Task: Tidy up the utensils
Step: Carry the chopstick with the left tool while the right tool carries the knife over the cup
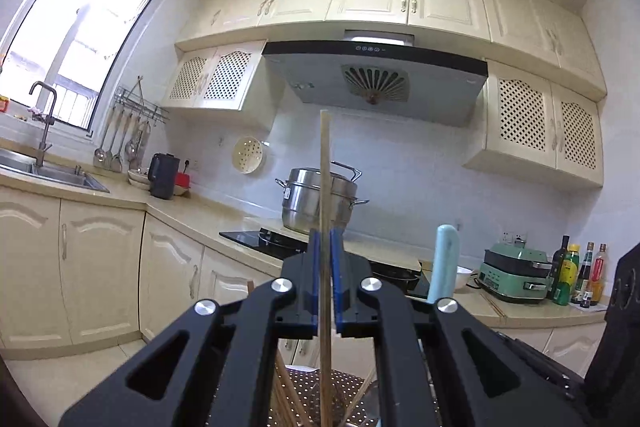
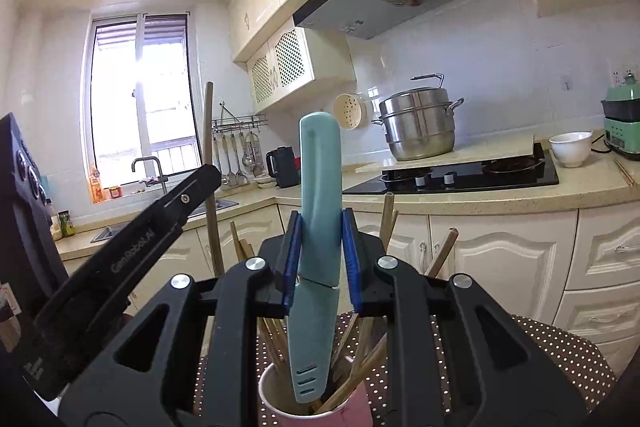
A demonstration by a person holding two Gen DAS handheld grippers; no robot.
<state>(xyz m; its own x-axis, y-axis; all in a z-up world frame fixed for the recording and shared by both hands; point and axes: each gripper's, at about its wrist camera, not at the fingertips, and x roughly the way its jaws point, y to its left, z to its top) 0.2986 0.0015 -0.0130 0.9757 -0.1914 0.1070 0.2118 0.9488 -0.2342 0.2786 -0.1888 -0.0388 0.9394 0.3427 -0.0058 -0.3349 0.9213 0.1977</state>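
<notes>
My left gripper (image 1: 326,239) is shut on a single wooden chopstick (image 1: 325,187), held upright with its lower end reaching down toward several chopsticks (image 1: 288,395) below. In the right wrist view, my right gripper (image 2: 320,223) is shut on a teal sheathed knife (image 2: 320,195), held upright by its handle. The sheath's tip hangs just inside a pink-and-white cup (image 2: 276,403) that holds several wooden chopsticks (image 2: 362,367). The cup stands on a brown dotted mat (image 2: 568,355). The left gripper's black body (image 2: 132,251) shows at the left there, with its chopstick (image 2: 210,167). The knife handle (image 1: 444,263) shows in the left view too.
Behind runs a beige counter (image 2: 520,195) with a black hob (image 2: 472,175), a steel steamer pot (image 2: 420,123), a white bowl (image 2: 570,147) and a green appliance (image 1: 516,275). Bottles (image 1: 576,275) stand at the right. A sink (image 1: 48,171), black kettle (image 1: 164,175) and hanging ladles (image 1: 120,143) lie left.
</notes>
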